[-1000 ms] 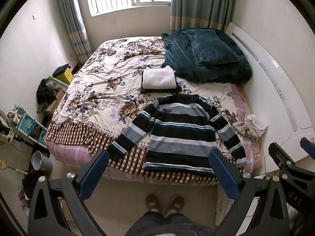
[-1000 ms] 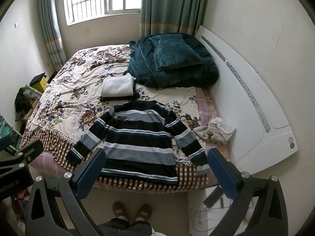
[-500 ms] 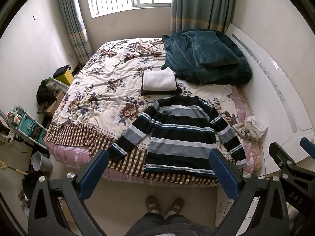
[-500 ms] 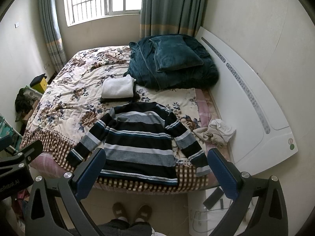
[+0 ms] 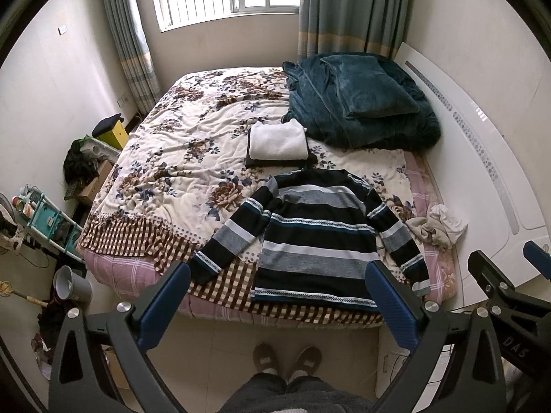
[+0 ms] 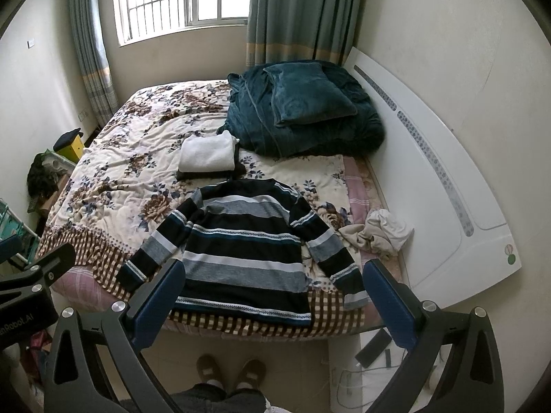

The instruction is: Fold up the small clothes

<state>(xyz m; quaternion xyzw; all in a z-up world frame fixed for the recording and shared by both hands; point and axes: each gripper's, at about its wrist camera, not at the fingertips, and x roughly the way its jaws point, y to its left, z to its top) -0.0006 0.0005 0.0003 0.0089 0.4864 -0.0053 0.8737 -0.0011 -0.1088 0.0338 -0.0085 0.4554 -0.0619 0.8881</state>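
A black, grey and teal striped sweater [image 5: 316,237] lies flat, sleeves spread, at the near edge of the bed; it also shows in the right wrist view [image 6: 241,244]. A folded white garment on a dark one [image 5: 277,141] sits behind it, also seen from the right [image 6: 208,155]. A crumpled cream garment [image 5: 435,225] lies at the right bed edge, also in the right view [image 6: 382,234]. My left gripper [image 5: 277,304] is open and empty, held over the floor before the bed. My right gripper [image 6: 272,304] is open and empty likewise.
A teal blanket and pillow [image 5: 361,103] are piled at the head of the bed. A white headboard [image 6: 447,186] runs along the right. A grey bucket [image 5: 70,284] and clutter sit on the floor left. The person's slippered feet [image 5: 286,361] stand below.
Both grippers have drawn slightly back and up from the bed, so the sweater sits a little higher in view. Nothing on the bed has moved.
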